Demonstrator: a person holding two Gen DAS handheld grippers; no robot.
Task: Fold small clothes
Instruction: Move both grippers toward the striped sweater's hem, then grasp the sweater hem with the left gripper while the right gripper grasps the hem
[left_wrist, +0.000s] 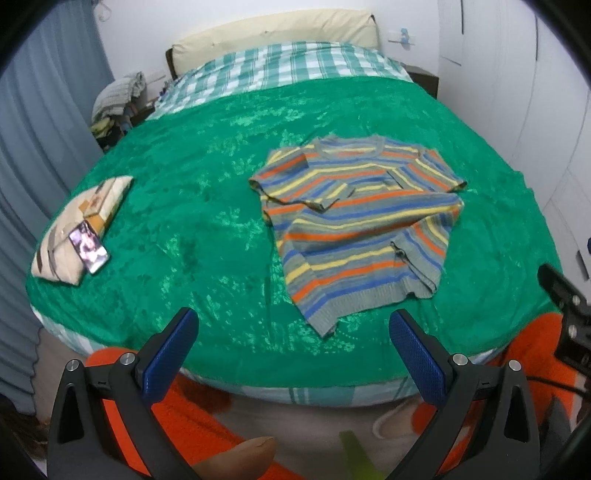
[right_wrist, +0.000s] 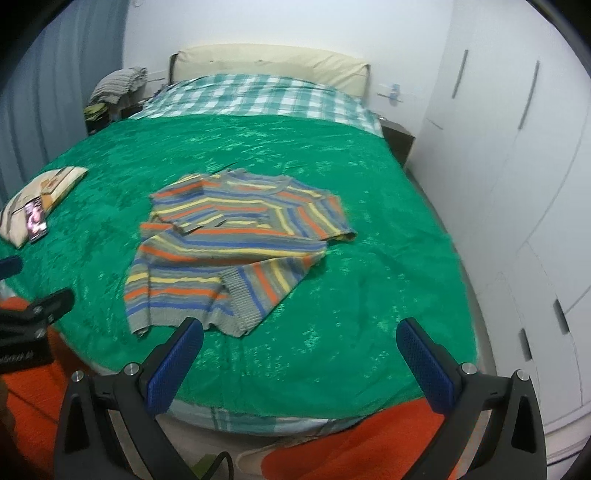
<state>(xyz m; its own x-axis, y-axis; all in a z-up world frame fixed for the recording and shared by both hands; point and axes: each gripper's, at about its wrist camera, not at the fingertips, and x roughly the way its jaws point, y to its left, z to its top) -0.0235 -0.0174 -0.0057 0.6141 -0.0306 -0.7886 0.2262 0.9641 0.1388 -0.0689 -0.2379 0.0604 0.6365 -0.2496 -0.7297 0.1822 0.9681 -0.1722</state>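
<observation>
A small striped knit sweater (left_wrist: 358, 221) in grey, orange, yellow and blue lies on the green blanket (left_wrist: 207, 229), both sleeves folded across its front. It also shows in the right wrist view (right_wrist: 229, 243). My left gripper (left_wrist: 293, 332) is open and empty, held off the bed's near edge, just short of the sweater's hem. My right gripper (right_wrist: 301, 341) is open and empty, also at the near edge, right of the hem. The right gripper's body (left_wrist: 569, 314) shows at the left view's right edge.
A cream pillow (left_wrist: 77, 221) with a phone (left_wrist: 89, 246) on it lies at the bed's left side. A checked sheet (left_wrist: 288, 66) and headboard are at the far end. White wardrobe doors (right_wrist: 517, 147) stand to the right. Orange clothing (right_wrist: 369, 443) is below.
</observation>
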